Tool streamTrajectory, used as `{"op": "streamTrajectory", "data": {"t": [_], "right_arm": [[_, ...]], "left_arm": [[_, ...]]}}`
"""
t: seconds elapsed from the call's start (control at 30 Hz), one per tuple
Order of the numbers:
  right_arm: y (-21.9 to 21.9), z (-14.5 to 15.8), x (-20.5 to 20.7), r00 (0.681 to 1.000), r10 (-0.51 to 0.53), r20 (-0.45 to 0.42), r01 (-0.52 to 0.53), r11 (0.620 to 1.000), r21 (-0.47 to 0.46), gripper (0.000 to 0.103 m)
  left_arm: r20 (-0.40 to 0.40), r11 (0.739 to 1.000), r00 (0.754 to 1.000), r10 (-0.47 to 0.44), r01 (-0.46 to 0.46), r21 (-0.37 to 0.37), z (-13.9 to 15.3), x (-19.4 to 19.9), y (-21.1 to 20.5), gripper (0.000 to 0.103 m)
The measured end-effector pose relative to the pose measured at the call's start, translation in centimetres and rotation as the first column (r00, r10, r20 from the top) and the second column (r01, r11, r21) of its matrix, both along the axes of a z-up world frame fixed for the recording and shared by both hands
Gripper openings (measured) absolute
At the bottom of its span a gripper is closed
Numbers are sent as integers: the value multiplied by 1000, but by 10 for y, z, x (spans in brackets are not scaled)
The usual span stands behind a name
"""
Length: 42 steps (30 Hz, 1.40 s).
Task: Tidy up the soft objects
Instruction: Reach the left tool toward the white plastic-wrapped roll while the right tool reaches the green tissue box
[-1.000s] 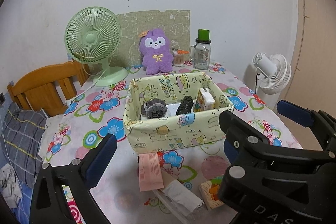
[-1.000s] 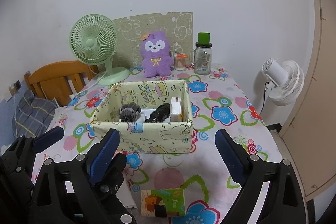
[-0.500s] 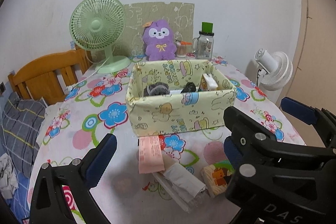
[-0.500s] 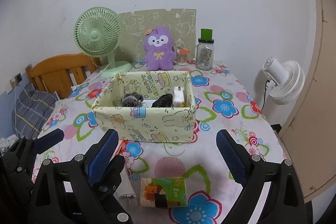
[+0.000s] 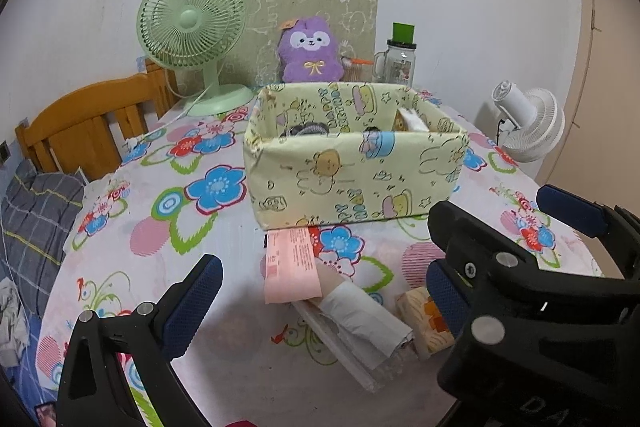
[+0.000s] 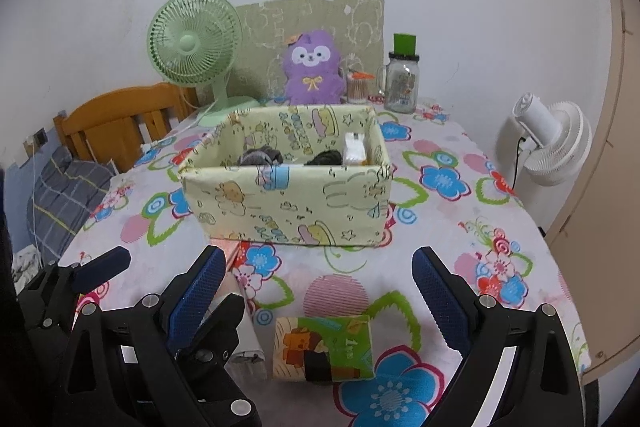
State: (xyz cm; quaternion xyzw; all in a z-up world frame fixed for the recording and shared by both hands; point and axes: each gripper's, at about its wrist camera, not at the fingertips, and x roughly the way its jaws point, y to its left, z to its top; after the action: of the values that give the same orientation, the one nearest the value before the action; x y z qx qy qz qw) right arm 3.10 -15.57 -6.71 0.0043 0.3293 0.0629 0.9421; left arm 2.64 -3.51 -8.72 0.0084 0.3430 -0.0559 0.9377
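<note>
A pale yellow fabric box (image 5: 352, 175) (image 6: 288, 203) stands mid-table with a grey soft item (image 6: 260, 157), a dark one (image 6: 326, 159) and a small pack (image 6: 354, 149) inside. A tissue pack with a green cartoon print (image 6: 324, 347) (image 5: 426, 319) lies near the front edge. A clear bag with white wrapped items and a pink slip (image 5: 292, 263) lies beside it. My left gripper (image 5: 320, 303) is open above the bag. My right gripper (image 6: 320, 295) is open, low over the tissue pack, holding nothing.
At the back stand a green desk fan (image 5: 192, 27), a purple plush toy (image 5: 310, 51) and a glass jar with a green lid (image 5: 398, 61). A wooden chair (image 5: 80, 131) is at the left, a white fan (image 5: 528, 123) off the table's right edge.
Both grippers have come down and back toward the table's near edge. The box now appears from a lower angle, and the tissue pack and bag sit closer under the fingers.
</note>
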Motion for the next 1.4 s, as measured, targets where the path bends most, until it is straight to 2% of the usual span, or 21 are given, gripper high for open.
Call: {"op": "streamTrajectory", "data": {"t": [0.13,0.33,0.47,1.07,1.2,1.27,1.4], "right_arm": [[1,-12,4,1000,-1,-30,1,1000,10,96],[3,-24,1,1000,4,-28,-4,1000,8,96],[4,-37,3,998,10,-68,-9,1000,10,96],[-6,-60,17,988,-16,-154,18,1000,13,96],[-4,-63,21,986,-13,-164,13,1000,4,96],[-4,-63,22,986,-15,-166,15,1000,1,96],[-3,-65,21,984,-12,-176,13,1000,2,96]], "left_arm": [[-9,1000,1000,10,-10,-20,-11,-1,1,103],[-29,999,999,26,-27,-36,-23,2,4,103],[-52,998,998,43,-45,-36,-32,4,5,103],[-147,998,989,22,-31,-57,-58,22,-7,102],[-168,999,986,17,-25,-46,-62,25,-10,89],[-163,999,986,26,-33,-38,-62,24,-9,79],[-158,999,987,21,-28,-37,-60,22,-3,71]]}}
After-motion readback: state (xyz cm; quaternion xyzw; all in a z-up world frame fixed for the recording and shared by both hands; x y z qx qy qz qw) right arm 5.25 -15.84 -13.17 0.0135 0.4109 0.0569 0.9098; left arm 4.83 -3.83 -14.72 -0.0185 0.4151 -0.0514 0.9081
